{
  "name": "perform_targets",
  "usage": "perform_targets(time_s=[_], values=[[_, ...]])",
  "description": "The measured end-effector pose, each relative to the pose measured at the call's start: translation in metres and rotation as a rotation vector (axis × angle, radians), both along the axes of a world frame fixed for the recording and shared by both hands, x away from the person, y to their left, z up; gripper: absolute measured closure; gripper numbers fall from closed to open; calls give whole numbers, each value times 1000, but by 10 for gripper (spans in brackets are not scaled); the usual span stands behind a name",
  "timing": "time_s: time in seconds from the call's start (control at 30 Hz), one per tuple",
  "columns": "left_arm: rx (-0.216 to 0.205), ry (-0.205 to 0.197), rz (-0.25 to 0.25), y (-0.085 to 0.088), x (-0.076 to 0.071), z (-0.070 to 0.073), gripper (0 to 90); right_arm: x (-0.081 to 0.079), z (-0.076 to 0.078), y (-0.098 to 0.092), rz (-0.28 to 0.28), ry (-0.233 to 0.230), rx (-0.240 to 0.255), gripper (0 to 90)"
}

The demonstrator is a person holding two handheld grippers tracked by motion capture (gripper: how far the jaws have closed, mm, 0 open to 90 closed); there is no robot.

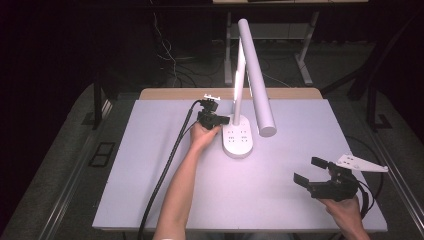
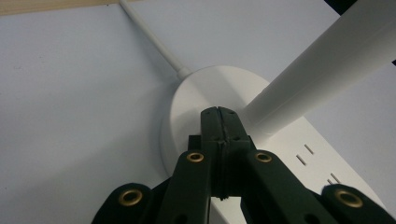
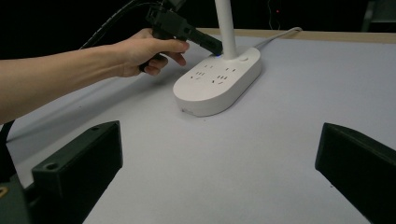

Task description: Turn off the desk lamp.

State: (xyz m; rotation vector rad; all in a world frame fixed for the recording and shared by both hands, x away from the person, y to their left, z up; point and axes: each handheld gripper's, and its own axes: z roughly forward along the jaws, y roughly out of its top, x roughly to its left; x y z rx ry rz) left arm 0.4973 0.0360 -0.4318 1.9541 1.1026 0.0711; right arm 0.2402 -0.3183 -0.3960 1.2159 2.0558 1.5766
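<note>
The desk lamp (image 1: 239, 135) stands at table centre, rigid, smooth and probably base-heavy; left gripper (image 1: 223, 120), jaws closed together, presses its base top, while right gripper (image 1: 311, 171) waits wide open, near right.

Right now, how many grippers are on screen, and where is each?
2. The left gripper, jaws shut, has its tip on the lamp base beside the stem. The right gripper, jaws open, is held above the table's near right corner.
</note>
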Motion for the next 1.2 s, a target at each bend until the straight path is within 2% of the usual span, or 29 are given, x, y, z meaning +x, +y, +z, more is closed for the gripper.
perform_targets(time_s=[0.07, 0.1, 0.17, 0.23, 0.27, 0.3, 0.37, 0.4, 0.43, 0.47, 0.57, 0.63, 0.67, 0.73, 0.77, 0.83, 0.9, 1.03, 1.13, 1.2], values=[[24, -22, 5, -4, -3, 2, 900, -1, 0, -1, 0, -1, -1, 5], [51, -23, -24, -1, -3, 3, 900, -1, 0, -1, -2, -3, -3, 5], [63, -27, -33, 0, -4, 3, 900, -1, 0, -1, -6, 3, 0, 5], [40, -32, -42, -5, -6, 2, 900, 0, 0, -2, -14, -2, -2, 5], [71, -35, -86, -7, -8, 3, 900, 0, 0, -2, -12, -2, -5, 5], [85, -42, -89, -8, -9, 4, 900, 0, 0, -2, -14, 0, -6, 5], [65, -24, -68, -8, -8, 3, 900, 2, -1, -2, -14, 3, -6, 5], [39, -25, -31, -10, -7, 2, 900, 2, -1, -2, -14, 5, -5, 5], [39, -25, -31, -10, -7, 2, 900, 1, -1, -2, -12, 10, 1, 5], [66, -37, -37, -9, -6, 2, 900, 1, -1, -2, -8, 5, -4, 5], [69, -44, -36, -9, -6, 2, 900, -1, -1, -2, -7, 1, -9, 5], [56, -42, -22, -11, -7, 2, 900, -1, 0, -3, -10, 2, -4, 5], [23, -19, -9, -9, -6, 1, 900, -1, 0, -4, -13, 1, -1, 5], [34, -18, -24, -6, -5, 1, 900, -1, 0, -6, -17, 1, 0, 5], [11, -19, -6, -8, -6, 0, 900, -2, 0, -6, -16, 0, 1, 5], [6, -14, -8, -6, -6, -1, 900, -3, 1, -7, -19, -6, 0, 5], [19, -4, -30, -4, -6, 0, 900, -3, 1, -7, -21, -5, 2, 5], [-30, 9, -4, -1, -6, -2, 900, -2, 1, -7, -20, -6, 4, 5], [-17, 5, -4, -2, -7, -2, 900, -2, 1, -6, -15, -6, 2, 5], [-38, 28, 19, -3, -6, -3, 900, -3, 1, -5, -11, -9, 0, 5]])
